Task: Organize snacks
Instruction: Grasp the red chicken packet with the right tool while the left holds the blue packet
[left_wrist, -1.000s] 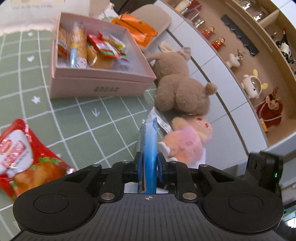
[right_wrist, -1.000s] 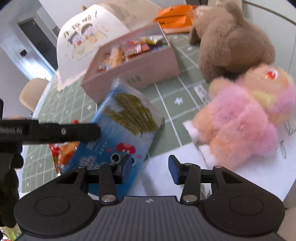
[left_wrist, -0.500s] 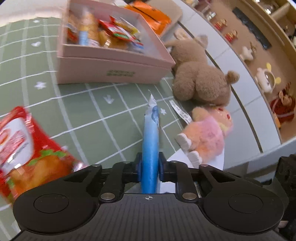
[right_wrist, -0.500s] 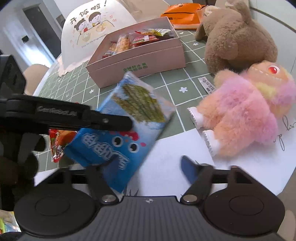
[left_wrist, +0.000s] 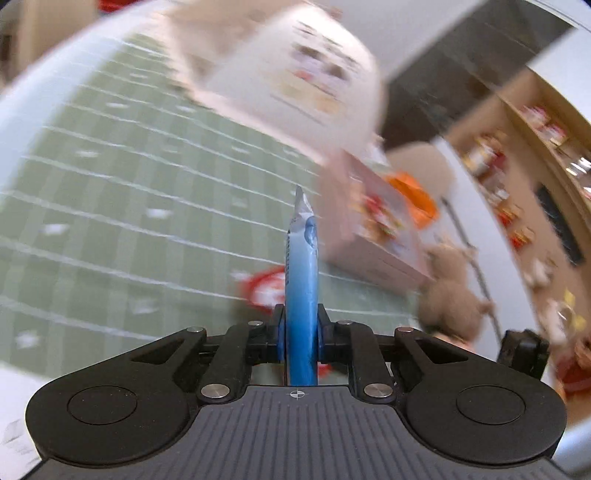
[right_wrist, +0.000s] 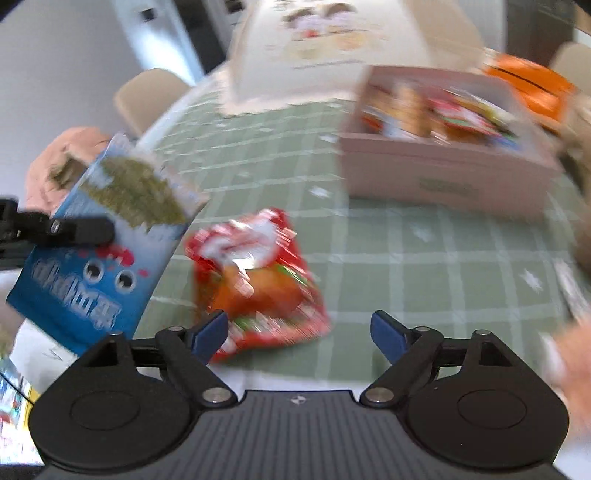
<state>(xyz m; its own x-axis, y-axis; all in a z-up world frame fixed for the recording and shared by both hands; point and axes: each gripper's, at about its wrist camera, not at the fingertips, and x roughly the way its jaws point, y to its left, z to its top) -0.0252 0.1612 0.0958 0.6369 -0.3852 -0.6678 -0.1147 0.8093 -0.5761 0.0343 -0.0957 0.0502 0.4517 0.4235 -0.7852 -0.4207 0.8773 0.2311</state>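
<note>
My left gripper (left_wrist: 300, 334) is shut on a blue seaweed snack bag (left_wrist: 301, 280), held edge-on above the green checked tablecloth. The same bag (right_wrist: 103, 236) shows at the left of the right wrist view, clamped by the left gripper's finger (right_wrist: 79, 229). My right gripper (right_wrist: 299, 332) is open and empty, just above a red snack bag (right_wrist: 255, 273) lying on the cloth. The pink box (right_wrist: 443, 177) holding several snacks stands behind it; it also shows in the left wrist view (left_wrist: 373, 254). Both views are motion-blurred.
The box's open white lid (right_wrist: 325, 48) rises behind. An orange packet (right_wrist: 532, 85) lies beyond the box. A brown plush toy (left_wrist: 450, 299) sits right of the box. A beige chair (right_wrist: 147, 96) stands at the far left table edge.
The left gripper has swung left with the blue bag, away from the plush toys. The right gripper has opened wider and turned left, now over the red bag.
</note>
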